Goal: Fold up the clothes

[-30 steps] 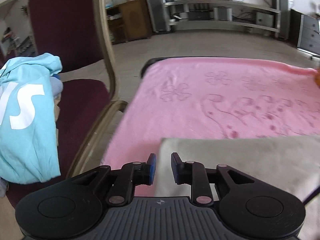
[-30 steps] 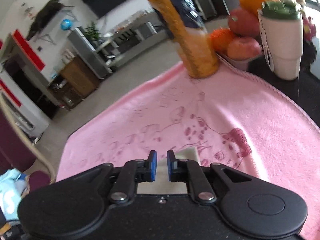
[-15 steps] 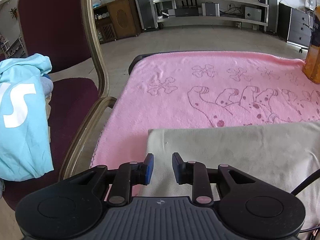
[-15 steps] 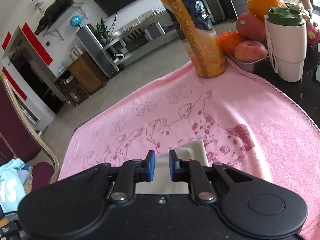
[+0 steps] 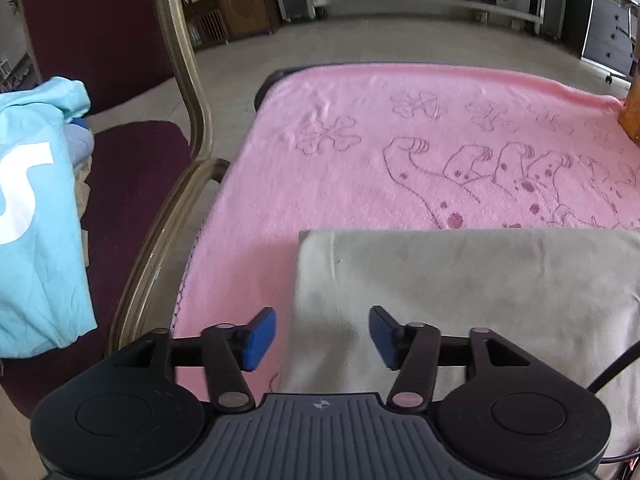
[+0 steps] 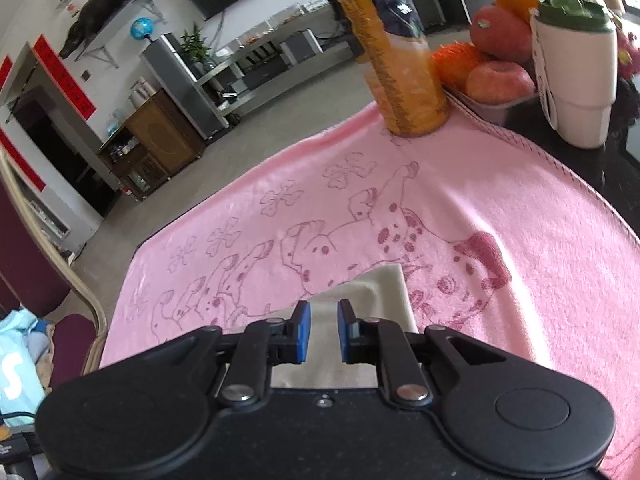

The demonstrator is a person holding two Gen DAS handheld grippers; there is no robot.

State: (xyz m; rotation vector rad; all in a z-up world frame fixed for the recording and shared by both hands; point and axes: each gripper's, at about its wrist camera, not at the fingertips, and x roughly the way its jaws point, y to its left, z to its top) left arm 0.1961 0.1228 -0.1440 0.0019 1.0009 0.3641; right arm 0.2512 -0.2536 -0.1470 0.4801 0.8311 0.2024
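A folded beige garment (image 5: 480, 292) lies on a pink towel (image 5: 400, 160) with a spotted-dog print. My left gripper (image 5: 322, 336) hovers over the garment's left edge. Its jaws are opening and stand wide, and the blue pads (image 5: 260, 338) do not press on the cloth beneath them. In the right wrist view, the garment's far right corner (image 6: 380, 292) pokes out past my right gripper (image 6: 322, 332). Its jaws are nearly together, with the beige cloth in the narrow gap between them.
A dark red chair (image 5: 140, 168) with a gold frame stands left of the table, with a light blue shirt (image 5: 36, 220) draped on it. An orange bottle (image 6: 396, 60), a bowl of fruit (image 6: 496, 64) and a white cup (image 6: 576, 72) stand at the towel's far right.
My left gripper's jaws have spread wide and let go of the beige garment, which now lies flat. The right gripper's jaws keep the same narrow gap.
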